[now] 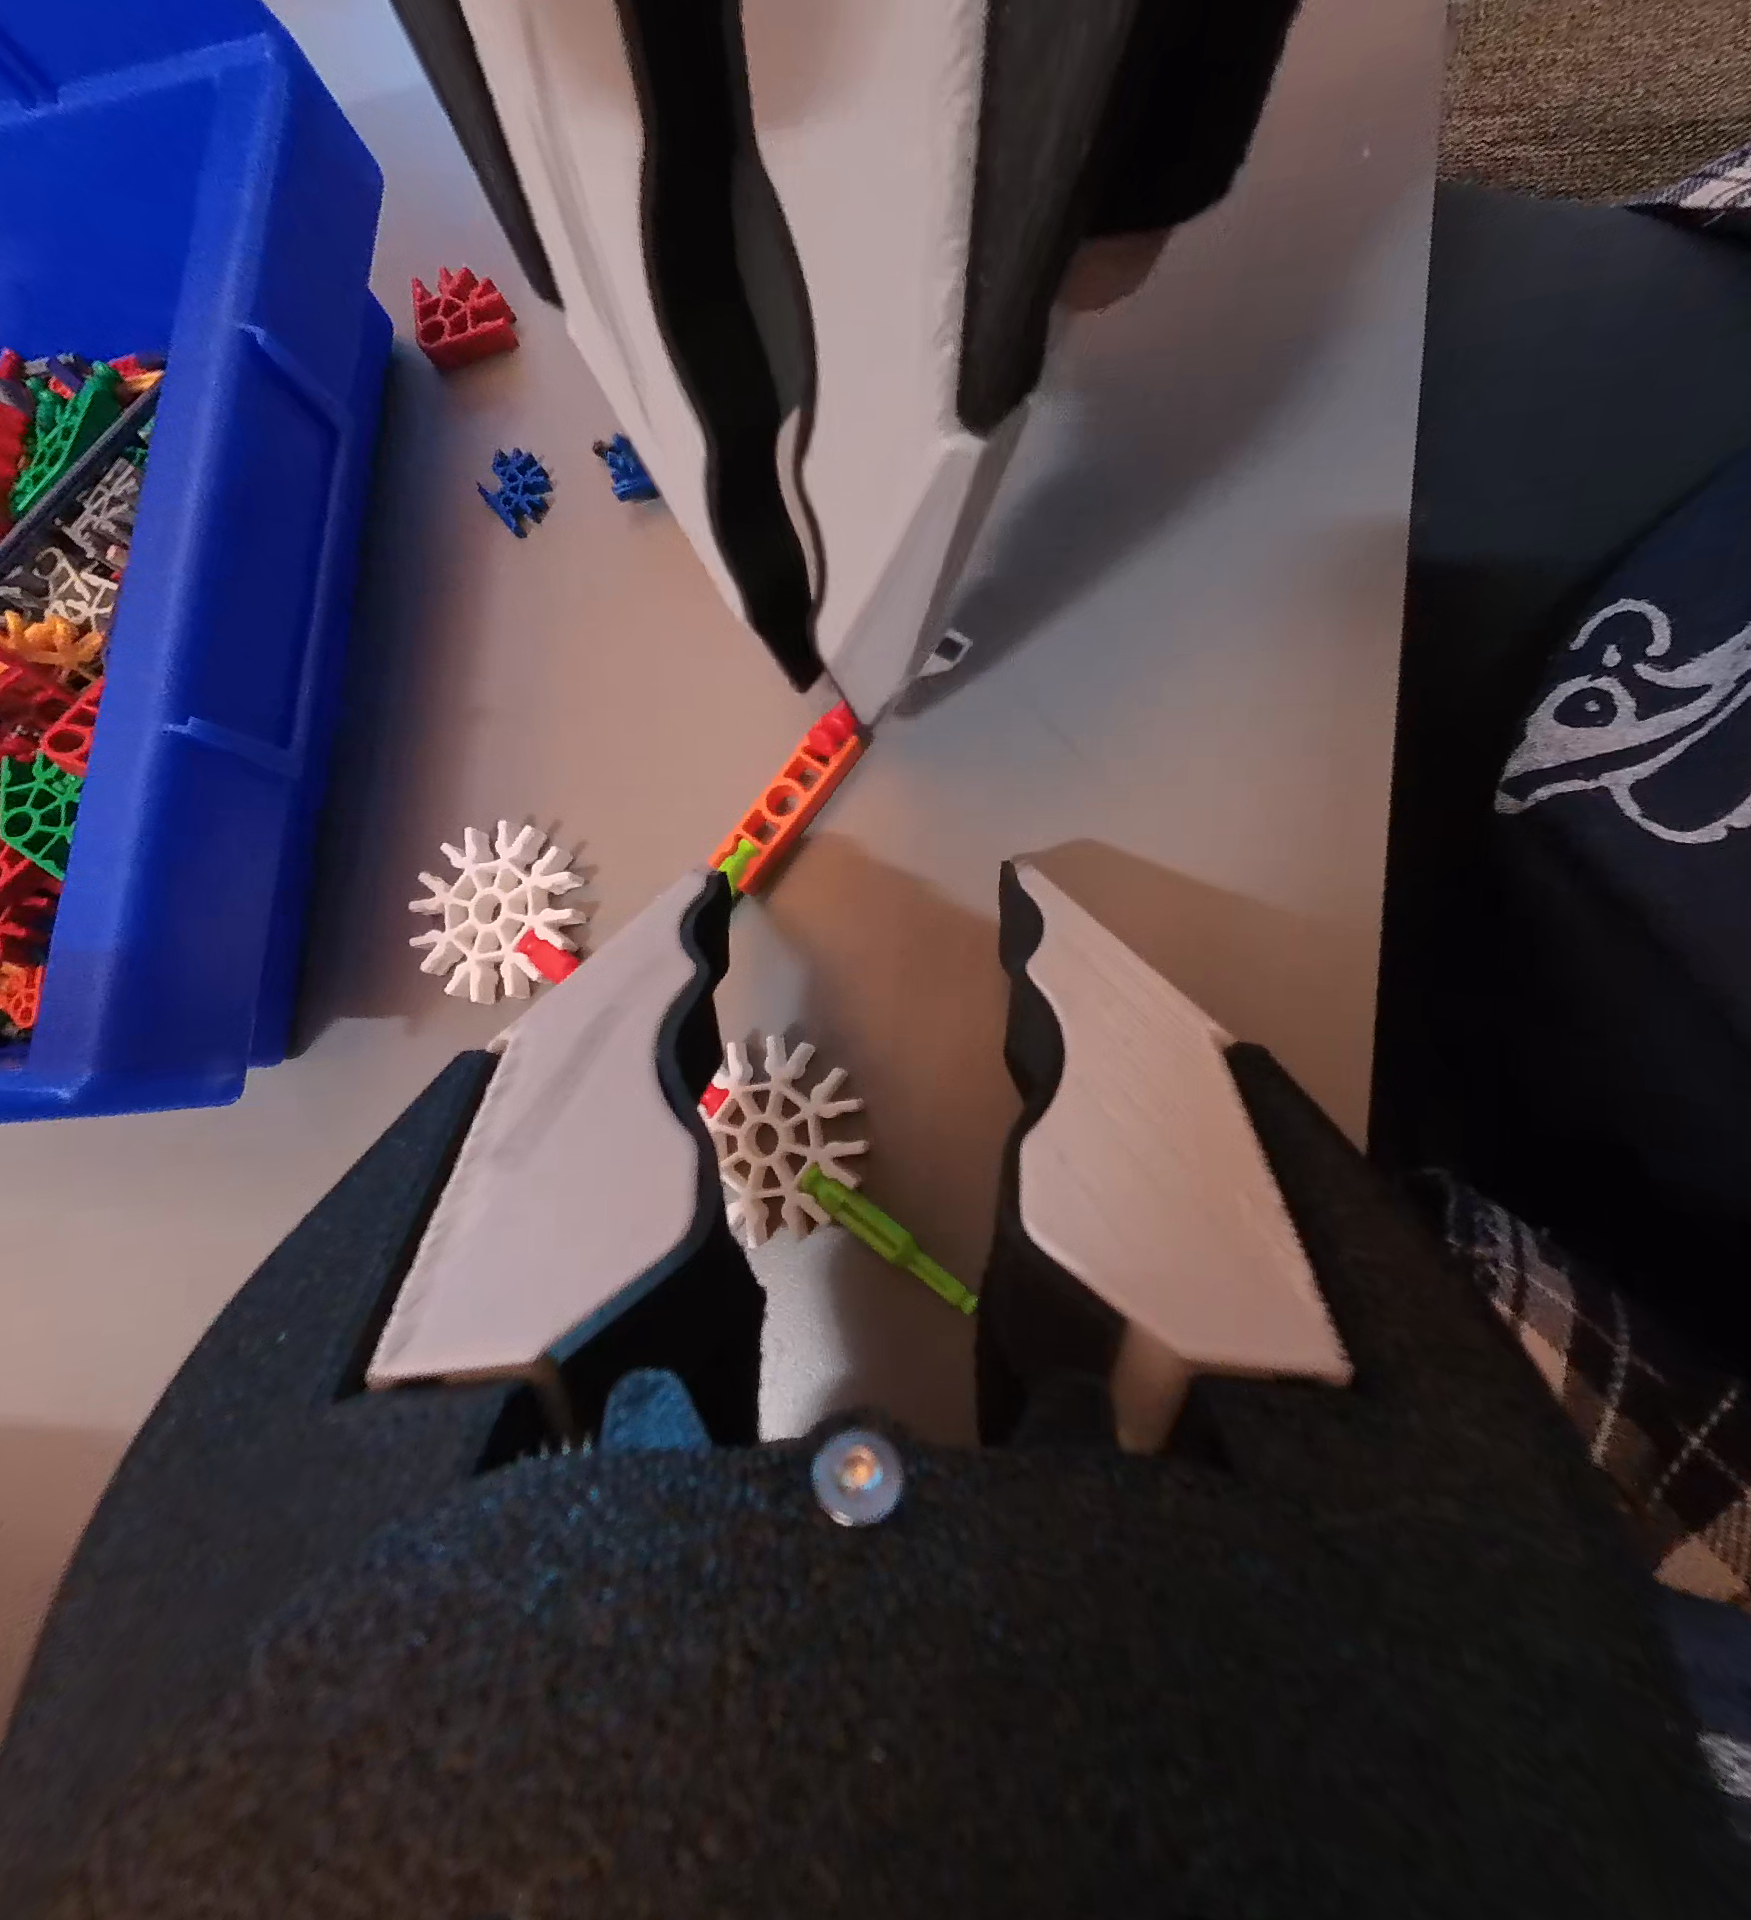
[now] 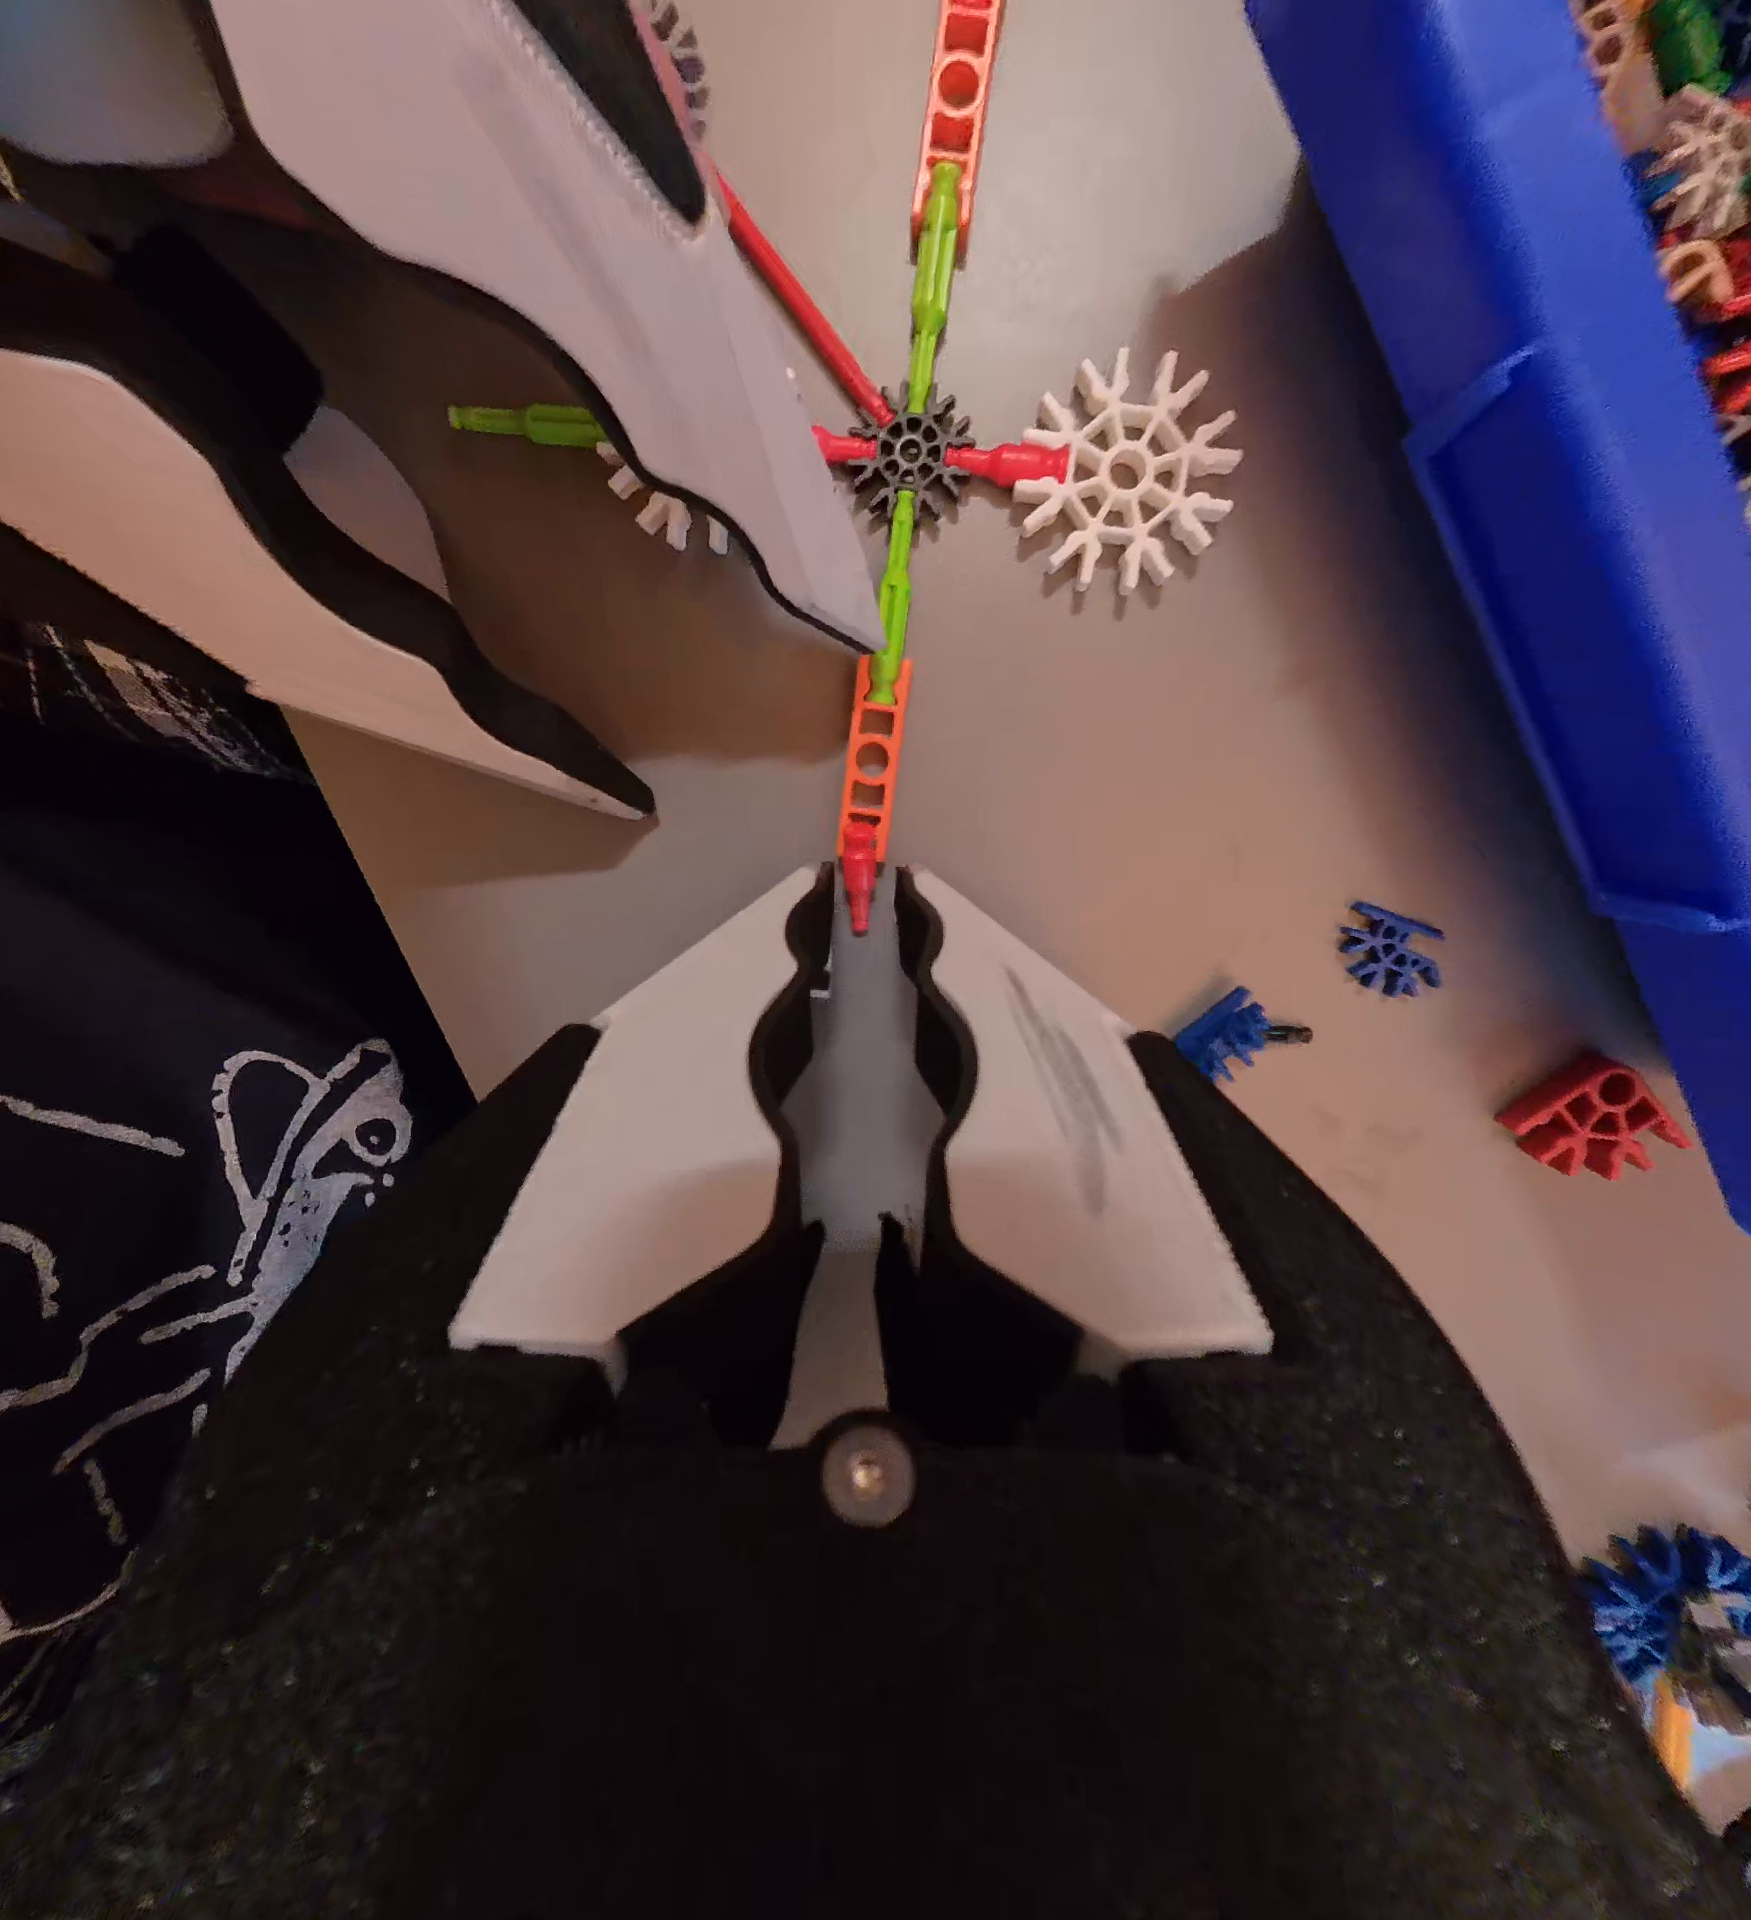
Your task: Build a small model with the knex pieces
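The right gripper (image 2: 863, 883) has its fingers nearly together, pinching the tip of a short red rod (image 2: 858, 878) plugged into the near end of an orange connector (image 2: 873, 753). From that pinch the assembly's long axis runs straight ahead, in line with the fingers: orange connector, green rod (image 2: 894, 597), black hub connector (image 2: 910, 449), another green rod, then a second orange connector (image 2: 957, 99). A white snowflake connector (image 2: 1125, 473) hangs off the hub's side on a red rod.

The left gripper (image 1: 860, 883) stands wide open and holds nothing; its left finger (image 1: 642, 1039) lies over the hub, tip just beside the green rod. Between its fingers on the desk (image 1: 1162, 623) sits another white snowflake connector (image 1: 783, 1138) with a green rod. Farther off stands a blue bin (image 1: 227, 623) of mixed pieces, with a red connector (image 1: 464, 317) and small blue connectors (image 1: 518, 488) lying loose near it.
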Demonstrator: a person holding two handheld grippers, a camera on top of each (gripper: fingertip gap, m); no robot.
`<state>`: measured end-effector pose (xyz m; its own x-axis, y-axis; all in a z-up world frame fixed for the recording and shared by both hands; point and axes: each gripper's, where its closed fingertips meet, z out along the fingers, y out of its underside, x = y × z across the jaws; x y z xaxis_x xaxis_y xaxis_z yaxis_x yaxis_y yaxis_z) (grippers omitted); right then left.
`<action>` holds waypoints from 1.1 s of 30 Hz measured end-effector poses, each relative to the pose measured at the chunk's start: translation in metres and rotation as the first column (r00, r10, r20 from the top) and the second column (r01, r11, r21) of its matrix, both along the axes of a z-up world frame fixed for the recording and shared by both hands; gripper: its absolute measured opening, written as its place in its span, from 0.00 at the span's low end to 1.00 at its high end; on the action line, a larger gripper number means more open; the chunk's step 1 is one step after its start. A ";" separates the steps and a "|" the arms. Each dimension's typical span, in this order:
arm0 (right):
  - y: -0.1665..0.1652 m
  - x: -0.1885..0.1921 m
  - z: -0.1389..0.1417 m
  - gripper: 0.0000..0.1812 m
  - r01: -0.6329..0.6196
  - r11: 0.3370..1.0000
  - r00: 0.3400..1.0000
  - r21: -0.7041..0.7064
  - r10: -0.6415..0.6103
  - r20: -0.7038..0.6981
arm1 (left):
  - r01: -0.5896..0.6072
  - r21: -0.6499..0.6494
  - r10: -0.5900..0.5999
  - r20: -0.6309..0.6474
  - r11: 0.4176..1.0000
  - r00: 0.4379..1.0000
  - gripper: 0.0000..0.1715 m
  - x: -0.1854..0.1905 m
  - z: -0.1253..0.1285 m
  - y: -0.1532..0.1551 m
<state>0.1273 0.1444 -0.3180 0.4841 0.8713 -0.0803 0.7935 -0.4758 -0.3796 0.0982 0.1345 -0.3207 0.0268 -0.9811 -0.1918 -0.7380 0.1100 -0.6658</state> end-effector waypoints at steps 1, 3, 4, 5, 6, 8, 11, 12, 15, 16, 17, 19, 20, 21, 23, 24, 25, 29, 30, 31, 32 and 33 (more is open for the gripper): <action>0.002 0.001 0.002 0.03 0.002 1.000 1.000 0.010 -0.002 0.000 | 0.000 -0.001 0.000 0.000 1.000 1.000 0.30 0.000 0.000 0.000; 0.003 0.000 0.002 0.00 0.000 1.000 1.000 0.015 0.001 -0.010 | 0.001 -0.001 -0.001 0.001 1.000 1.000 0.30 0.000 0.000 0.000; 0.002 -0.001 0.000 0.00 -0.006 1.000 1.000 0.010 0.006 -0.010 | 0.001 -0.001 -0.001 0.001 1.000 1.000 0.30 0.000 0.000 0.000; 0.002 -0.002 -0.001 0.00 -0.012 1.000 1.000 0.017 0.012 -0.009 | 0.002 -0.002 -0.002 0.001 1.000 1.000 0.29 0.000 0.000 -0.001; 0.002 -0.004 -0.001 0.00 -0.014 1.000 1.000 0.016 0.014 -0.021 | 0.003 -0.004 -0.003 0.001 1.000 1.000 0.29 0.000 0.000 -0.001; 0.002 -0.007 -0.002 0.00 -0.017 1.000 0.999 0.017 0.017 -0.030 | 0.004 -0.010 -0.004 0.002 1.000 1.000 0.29 0.001 0.000 -0.002; 0.004 -0.007 -0.002 0.00 -0.010 1.000 0.999 0.024 0.011 -0.030 | -0.002 -0.033 0.002 0.003 0.999 1.000 0.27 0.001 -0.001 -0.003; 0.004 -0.007 -0.001 0.00 -0.010 1.000 1.000 0.029 0.010 -0.027 | -0.004 -0.041 0.004 0.003 0.999 1.000 0.27 0.001 -0.001 -0.003; 0.005 -0.008 0.001 0.00 -0.007 0.999 0.999 0.032 0.008 -0.040 | -0.001 -0.019 0.001 0.004 1.000 1.000 0.28 0.002 0.000 -0.002; 0.006 -0.008 0.001 0.00 -0.007 0.999 0.999 0.039 0.008 -0.038 | -0.002 -0.023 0.002 0.005 1.000 1.000 0.28 0.002 -0.001 -0.002; 0.006 -0.008 0.001 0.00 -0.005 0.999 0.999 0.043 0.006 -0.040 | -0.003 -0.032 0.003 0.005 0.999 1.000 0.28 0.002 -0.001 -0.002; 0.006 -0.010 0.000 0.00 -0.006 0.999 0.999 0.040 0.008 -0.046 | -0.003 -0.058 0.004 0.006 0.998 1.000 0.27 0.002 -0.001 -0.003; 0.007 -0.011 0.000 0.00 -0.005 0.999 0.999 0.049 0.007 -0.044 | -0.002 -0.067 0.003 0.010 0.998 1.000 0.29 0.003 -0.001 -0.004; 0.008 -0.012 0.000 0.00 -0.002 0.999 0.999 0.054 0.004 -0.046 | 0.000 -0.068 0.001 0.011 0.998 1.000 0.29 0.003 -0.002 -0.005; 0.008 -0.013 0.000 0.00 -0.003 0.998 0.999 0.057 0.006 -0.047 | -0.003 -0.075 0.004 0.012 0.997 1.000 0.29 0.003 -0.002 -0.005; 0.009 -0.013 0.000 0.00 0.000 0.998 0.999 0.056 0.002 -0.049 | -0.002 -0.079 0.003 0.013 0.997 1.000 0.30 0.004 -0.002 -0.005; 0.009 -0.013 -0.001 0.00 0.002 0.998 0.999 0.055 0.001 -0.050 | 0.002 -0.081 -0.001 0.014 0.997 1.000 0.31 0.004 -0.002 -0.006; 0.009 -0.014 -0.001 0.00 -0.007 0.998 0.999 0.061 0.009 -0.036 | 0.004 -0.083 -0.003 0.017 0.997 1.000 0.31 0.004 -0.002 -0.007; 0.008 -0.014 -0.001 0.00 -0.006 0.998 0.999 0.057 0.008 -0.034 | 0.004 -0.081 -0.003 0.016 0.997 1.000 0.31 0.004 -0.002 -0.007; 0.008 -0.014 -0.001 0.00 -0.009 0.999 0.999 0.052 0.010 -0.033 | 0.005 -0.082 -0.003 0.017 0.997 1.000 0.31 0.004 -0.002 -0.007; 0.008 -0.014 -0.002 0.00 -0.006 0.999 0.999 0.046 0.008 -0.035 | 0.004 -0.082 -0.003 0.017 0.997 1.000 0.31 0.004 -0.002 -0.007; 0.008 -0.014 -0.002 0.00 0.000 0.999 0.999 0.041 0.002 -0.038 | 0.003 -0.082 -0.002 0.017 0.997 1.000 0.31 0.004 -0.002 -0.007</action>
